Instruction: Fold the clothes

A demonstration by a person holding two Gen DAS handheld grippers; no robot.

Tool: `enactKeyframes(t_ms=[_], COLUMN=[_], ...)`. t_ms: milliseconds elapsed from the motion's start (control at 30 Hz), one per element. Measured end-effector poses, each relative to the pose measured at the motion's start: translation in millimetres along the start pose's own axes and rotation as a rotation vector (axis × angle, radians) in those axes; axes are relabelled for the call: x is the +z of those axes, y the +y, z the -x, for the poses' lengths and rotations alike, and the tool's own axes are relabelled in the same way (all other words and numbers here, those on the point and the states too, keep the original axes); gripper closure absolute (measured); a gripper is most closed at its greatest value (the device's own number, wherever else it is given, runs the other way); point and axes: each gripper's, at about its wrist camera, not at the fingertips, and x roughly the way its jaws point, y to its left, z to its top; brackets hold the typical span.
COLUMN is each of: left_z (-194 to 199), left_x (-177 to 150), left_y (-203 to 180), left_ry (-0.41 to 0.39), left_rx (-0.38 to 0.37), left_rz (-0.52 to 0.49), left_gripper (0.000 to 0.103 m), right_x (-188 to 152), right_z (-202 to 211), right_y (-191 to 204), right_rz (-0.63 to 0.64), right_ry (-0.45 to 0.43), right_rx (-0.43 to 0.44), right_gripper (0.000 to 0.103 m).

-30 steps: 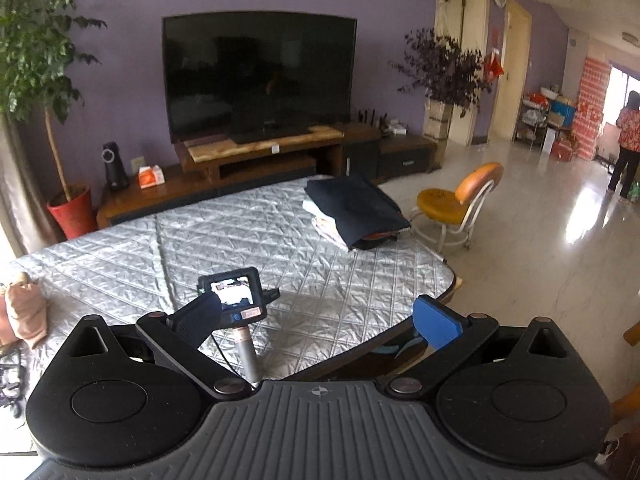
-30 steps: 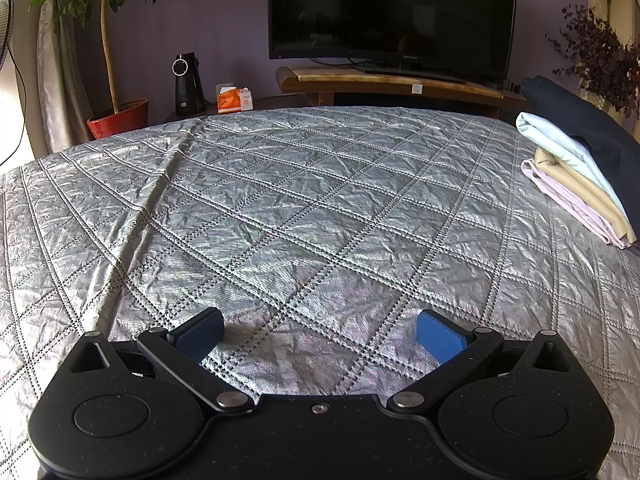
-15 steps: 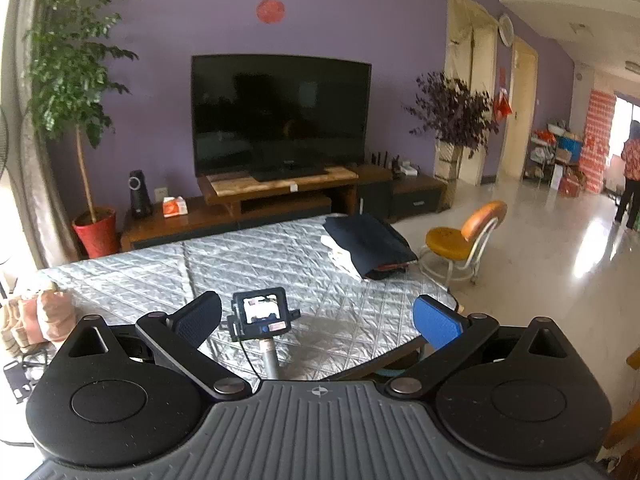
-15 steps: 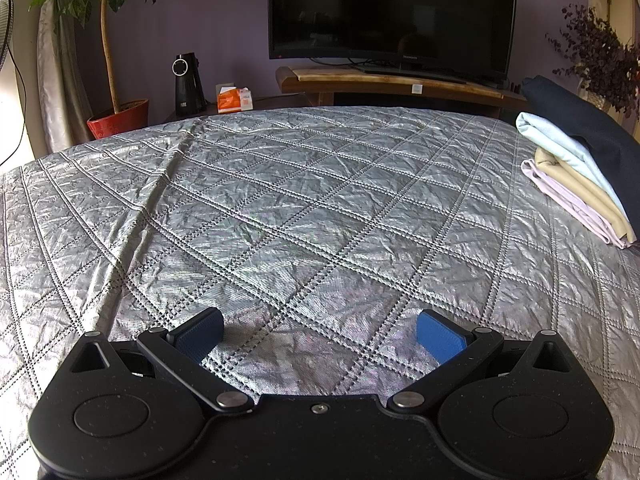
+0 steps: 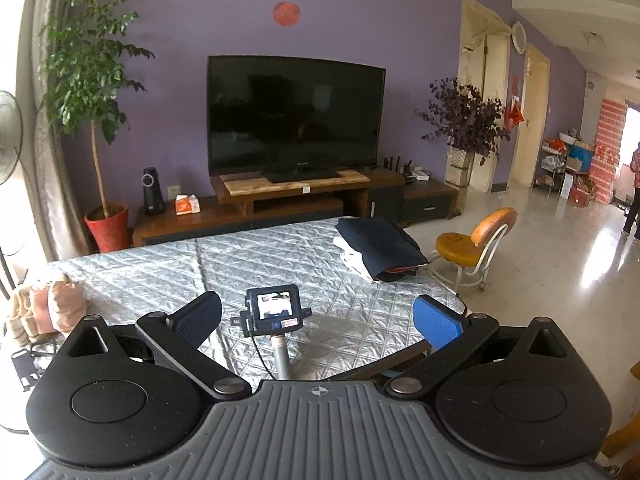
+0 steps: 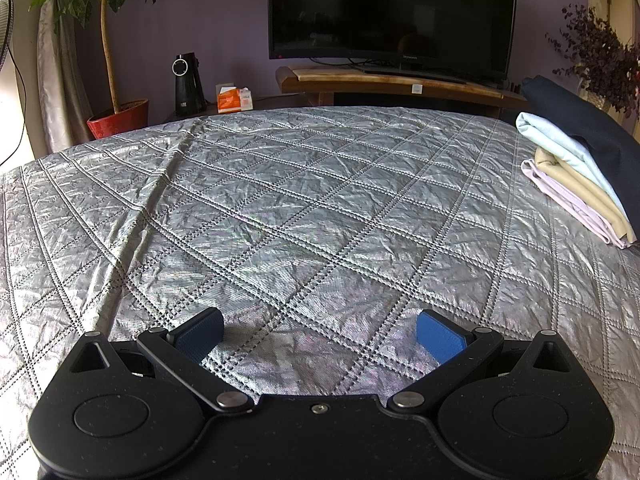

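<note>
Covering the table: a shiny silver quilt point(image 6: 320, 200), crinkly, stitched in diamond shapes.
Clothes: a neat folded stack point(image 6: 580, 184) lies flat at the quilt's right edge, with soft pale blue, tan and lilac layers under a dark navy piece.
Right gripper point(image 6: 320, 332): rests low on the quilt, blue ridged pads wide apart, holding nothing.
Left gripper point(image 5: 318, 318): up in the air, spread wide, empty.
Small camera point(image 5: 273, 312): sits on a pole near the table's front edge.

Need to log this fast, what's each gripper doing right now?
Left gripper: open, holding nothing.
Right gripper: open, holding nothing.
</note>
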Motion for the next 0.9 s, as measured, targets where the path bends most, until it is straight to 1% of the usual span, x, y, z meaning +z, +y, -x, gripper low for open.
enactKeyframes(t_ms=[467, 900], left_z=[-3.3, -5.3], left_x=[-2.4, -3.8], left_y=[5.3, 2.7], left_ry=[0.005, 0.009], left_rx=[0.0, 0.001], left_rz=[0.002, -0.003], left_gripper=[0.0, 0.0], right_x=[-0.4, -0.5], right_z=[0.6, 0.7], right_y=[0.5, 0.7], right_rz=[0.0, 0.0], right_ry=[0.0, 0.0], right_rx=[0.0, 0.0], right_gripper=[0.001, 0.001])
